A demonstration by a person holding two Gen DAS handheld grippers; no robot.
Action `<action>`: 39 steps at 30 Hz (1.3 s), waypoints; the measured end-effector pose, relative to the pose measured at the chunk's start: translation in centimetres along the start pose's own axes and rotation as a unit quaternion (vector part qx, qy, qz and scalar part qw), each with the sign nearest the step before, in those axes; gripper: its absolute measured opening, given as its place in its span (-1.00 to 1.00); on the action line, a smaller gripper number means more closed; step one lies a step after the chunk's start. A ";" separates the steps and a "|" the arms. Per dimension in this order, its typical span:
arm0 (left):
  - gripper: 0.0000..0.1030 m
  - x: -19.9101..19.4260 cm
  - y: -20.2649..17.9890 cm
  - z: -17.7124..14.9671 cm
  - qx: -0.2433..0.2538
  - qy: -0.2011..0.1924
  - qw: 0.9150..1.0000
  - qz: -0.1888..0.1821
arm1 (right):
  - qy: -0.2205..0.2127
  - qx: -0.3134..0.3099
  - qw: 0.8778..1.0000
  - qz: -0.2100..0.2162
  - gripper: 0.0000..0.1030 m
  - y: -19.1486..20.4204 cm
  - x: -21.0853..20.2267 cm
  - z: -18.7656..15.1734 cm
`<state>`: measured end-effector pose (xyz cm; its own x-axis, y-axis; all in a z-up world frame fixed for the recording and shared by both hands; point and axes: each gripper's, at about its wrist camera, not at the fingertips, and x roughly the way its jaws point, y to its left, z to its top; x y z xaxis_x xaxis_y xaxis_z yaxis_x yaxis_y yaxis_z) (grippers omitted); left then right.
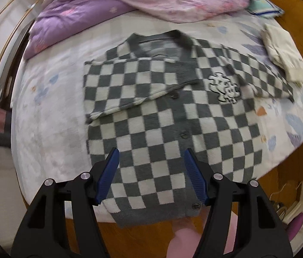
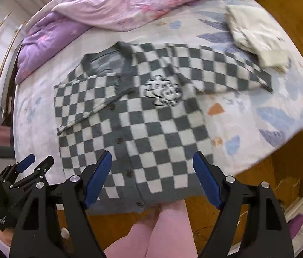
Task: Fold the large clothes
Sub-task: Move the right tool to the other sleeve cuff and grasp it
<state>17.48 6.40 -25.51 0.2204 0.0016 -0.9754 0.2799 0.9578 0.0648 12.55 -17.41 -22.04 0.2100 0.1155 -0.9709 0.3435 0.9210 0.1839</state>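
Note:
A grey-and-white checkered cardigan (image 1: 162,116) lies flat on the bed, buttons up the middle, a black-and-white patch (image 1: 223,88) on its chest. Its left sleeve (image 1: 130,83) is folded across the chest; its right sleeve (image 1: 259,73) stretches out to the right. It also shows in the right wrist view (image 2: 151,124). My left gripper (image 1: 151,157) is open and empty above the hem. My right gripper (image 2: 151,161) is open and empty above the hem too. The left gripper also appears at the lower left of the right wrist view (image 2: 34,162).
A purple and pink quilt (image 1: 130,2) is bunched at the far side of the bed. A folded cream garment (image 1: 282,51) lies at the right, next to the outstretched sleeve. The white patterned sheet (image 1: 50,116) covers the bed. The orange bed frame (image 1: 143,236) runs along the near edge.

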 end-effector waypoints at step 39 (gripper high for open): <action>-0.33 18.1 -22.5 21.5 -0.032 0.072 0.995 -0.061 | 0.069 0.424 0.898 0.098 0.64 -44.4 19.6 14.4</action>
<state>35.21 -21.32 -40.08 0.0501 -0.0799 -0.9955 0.2351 0.9697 -0.0660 14.59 -61.34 -47.05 0.2478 0.3432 -0.9060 0.8975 0.2707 0.3481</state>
